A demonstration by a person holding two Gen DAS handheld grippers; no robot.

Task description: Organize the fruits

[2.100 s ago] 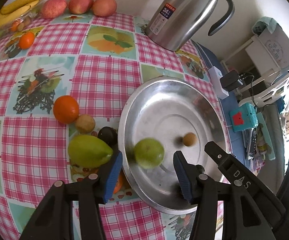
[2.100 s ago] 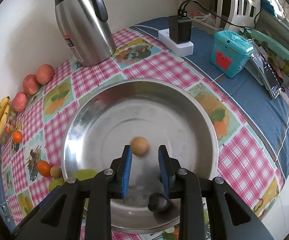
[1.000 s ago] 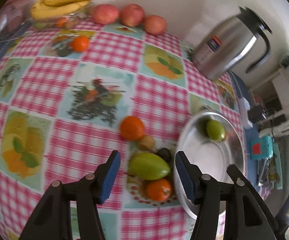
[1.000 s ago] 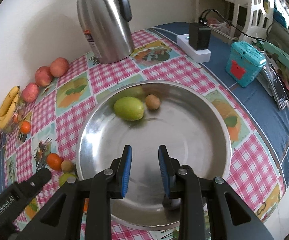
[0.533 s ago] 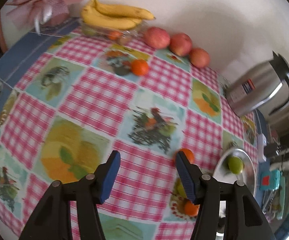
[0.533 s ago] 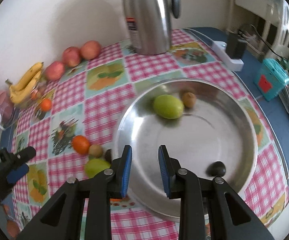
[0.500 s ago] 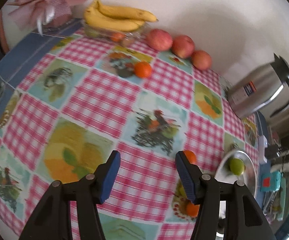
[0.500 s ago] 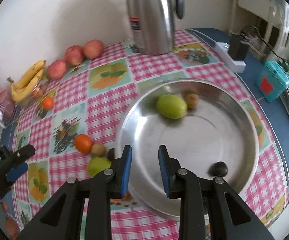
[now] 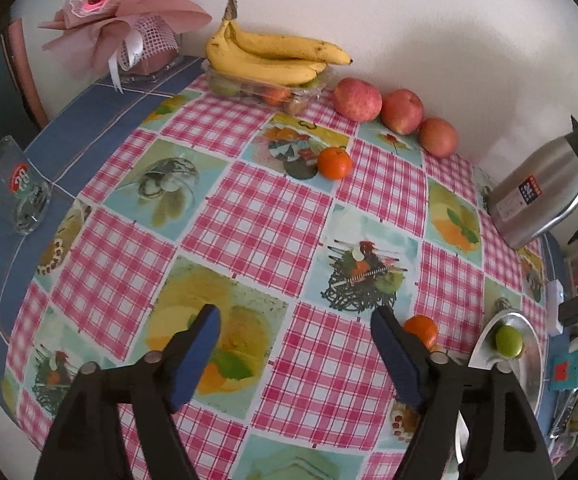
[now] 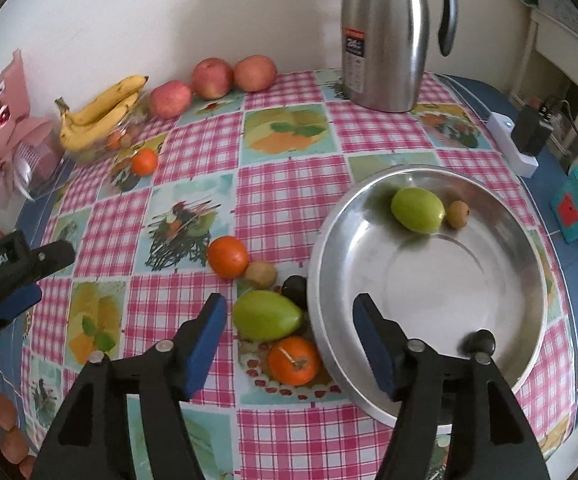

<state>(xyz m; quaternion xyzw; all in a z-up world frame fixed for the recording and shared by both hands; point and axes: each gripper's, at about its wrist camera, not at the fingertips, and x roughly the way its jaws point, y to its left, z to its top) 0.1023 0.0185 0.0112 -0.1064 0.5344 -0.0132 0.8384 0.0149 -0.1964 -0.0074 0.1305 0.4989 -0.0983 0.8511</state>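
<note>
The steel basin [image 10: 429, 292] at the right held a green fruit [image 10: 417, 210], a small brown fruit [image 10: 458, 214] and a dark fruit [image 10: 479, 342]. Both tongs had just been opening and stood wide and empty, having swung away left: the right gripper [image 10: 287, 322] above the green mango [image 10: 267, 316] and oranges [image 10: 293, 360] beside the basin's left rim, the left gripper [image 9: 295, 338] over bare tablecloth [image 9: 257, 216], so another pick seemed next. In the left view the basin was cut off at the edge, and the fruit heap sat largely hidden behind the gripper's finger.

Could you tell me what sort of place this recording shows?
Most likely a home dining or kitchen table: a checked fruit-print tablecloth, a steel thermos jug, and bananas against a plain wall.
</note>
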